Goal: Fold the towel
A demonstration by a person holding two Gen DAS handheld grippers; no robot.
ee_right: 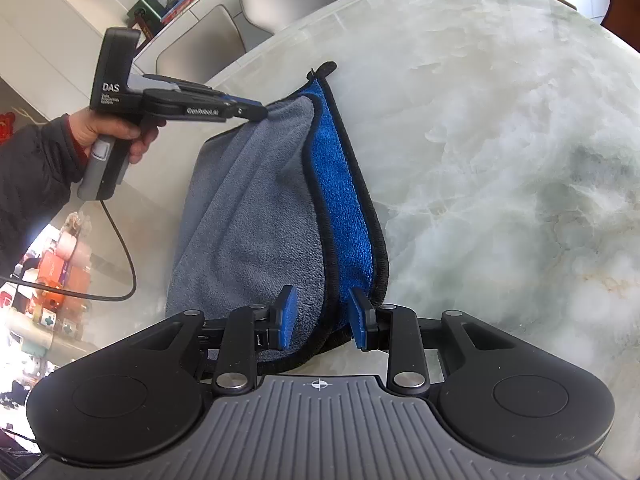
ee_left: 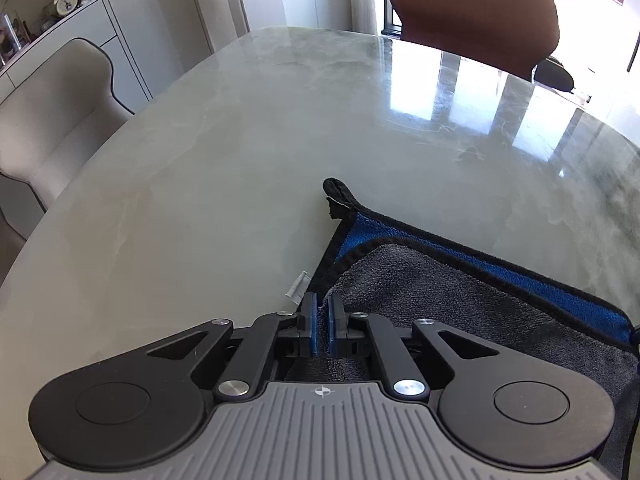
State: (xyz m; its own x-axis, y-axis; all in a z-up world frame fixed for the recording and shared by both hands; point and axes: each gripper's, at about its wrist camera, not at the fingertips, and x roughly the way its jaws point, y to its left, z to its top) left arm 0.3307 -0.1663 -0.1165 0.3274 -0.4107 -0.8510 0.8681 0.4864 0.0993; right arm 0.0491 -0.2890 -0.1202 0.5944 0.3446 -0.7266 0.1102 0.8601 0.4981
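Note:
A grey towel (ee_left: 440, 292) with a blue underside and black edging lies folded over on the marble table (ee_left: 240, 140). Its black hanging loop (ee_left: 338, 190) points away from me. My left gripper (ee_left: 322, 312) has its pads nearly together at the towel's near corner. From the right wrist view, the left gripper (ee_right: 256, 114) pinches the grey layer's far corner, lifted off the blue layer. My right gripper (ee_right: 323, 318) stands open over the towel (ee_right: 248, 216), whose black-edged border runs between the fingers without either pad pressing on it.
A beige chair (ee_left: 52, 120) stands at the table's left and a brown chair (ee_left: 476, 20) at the far side. A hand (ee_right: 116, 132) holds the left gripper's handle, and a black cable (ee_right: 120, 240) hangs from it. A small clear tag (ee_left: 298, 286) lies beside the towel.

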